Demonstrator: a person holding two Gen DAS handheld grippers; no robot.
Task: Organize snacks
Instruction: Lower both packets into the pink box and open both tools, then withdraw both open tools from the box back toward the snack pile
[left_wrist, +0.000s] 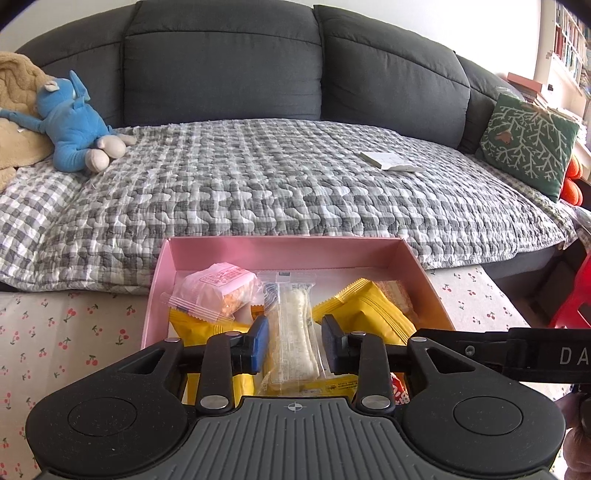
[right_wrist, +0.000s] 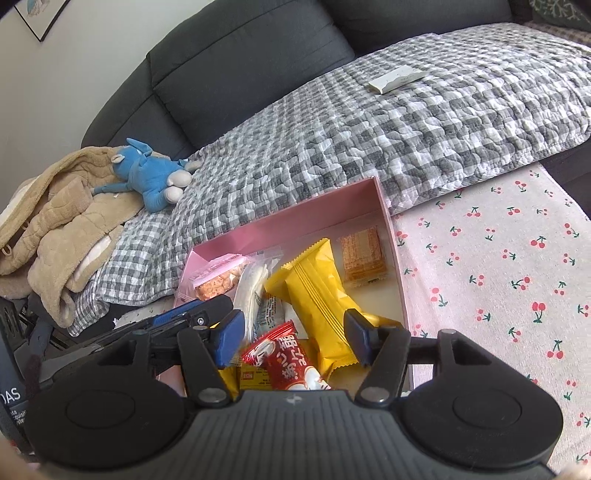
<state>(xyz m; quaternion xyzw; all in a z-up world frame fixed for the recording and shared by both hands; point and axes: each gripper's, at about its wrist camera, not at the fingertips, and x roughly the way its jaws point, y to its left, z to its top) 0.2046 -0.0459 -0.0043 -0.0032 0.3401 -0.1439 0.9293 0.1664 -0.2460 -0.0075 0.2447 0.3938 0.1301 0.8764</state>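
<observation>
A pink box (left_wrist: 280, 247) (right_wrist: 391, 218) sits on the cherry-print cloth and holds several snack packs. My left gripper (left_wrist: 294, 341) is open over the box, its blue pads on either side of a clear-wrapped white bar (left_wrist: 293, 325) without touching it. A pink-wrapped snack (left_wrist: 218, 291), yellow packs (left_wrist: 369, 314) and a cracker pack (right_wrist: 362, 254) lie around it. My right gripper (right_wrist: 295, 338) is open above the box's near end, over a red packet (right_wrist: 286, 356) and a yellow pack (right_wrist: 317, 291). It holds nothing.
A grey sofa (left_wrist: 221, 62) with a checked quilt (left_wrist: 295, 177) stands behind the box. A blue plush toy (left_wrist: 74, 122) and a beige blanket lie at the left. A white paper pack (left_wrist: 391, 160) and a green cushion (left_wrist: 528, 144) are at the right.
</observation>
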